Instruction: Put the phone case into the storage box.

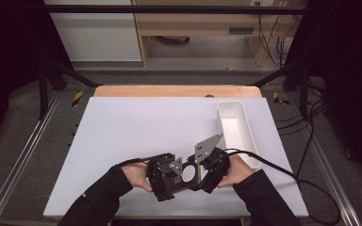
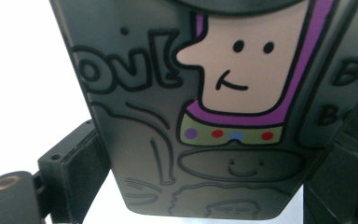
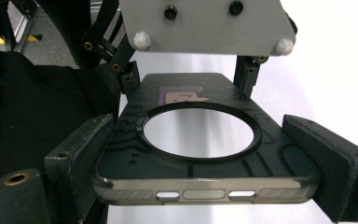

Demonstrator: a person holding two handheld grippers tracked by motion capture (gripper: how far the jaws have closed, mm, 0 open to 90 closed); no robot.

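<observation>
In the high view we see both grippers meeting at the near edge of the white table top [image 1: 136, 127], a little right of its middle. The left gripper [image 1: 166, 175] and the right gripper [image 1: 206, 170] face each other, and between them sits a dark translucent phone case with a large round ring opening [image 1: 187, 172], held off the table surface. A person's hands in black sleeves come in from the near side. To the right, well apart from the case, a long white plastic tray [image 1: 226, 107] lies lengthwise toward the far edge.

In the left gripper view we look straight at the phone case [image 2: 144, 130], very near; its back carries a cartoon face with a purple outline and a band of coloured dots. The case's sides sit between the black jaws, with the left pad [image 2: 77, 161] pressed against its edge, so we read this gripper as clamped on the case.

In the right gripper view the phone case [image 3: 205, 175] lies flat, with its button edge nearest us. Both black jaws press against its two sides, so this gripper also grips it. Beyond it we see the left gripper [image 3: 186, 77] holding the far end, under its grey plate.
</observation>
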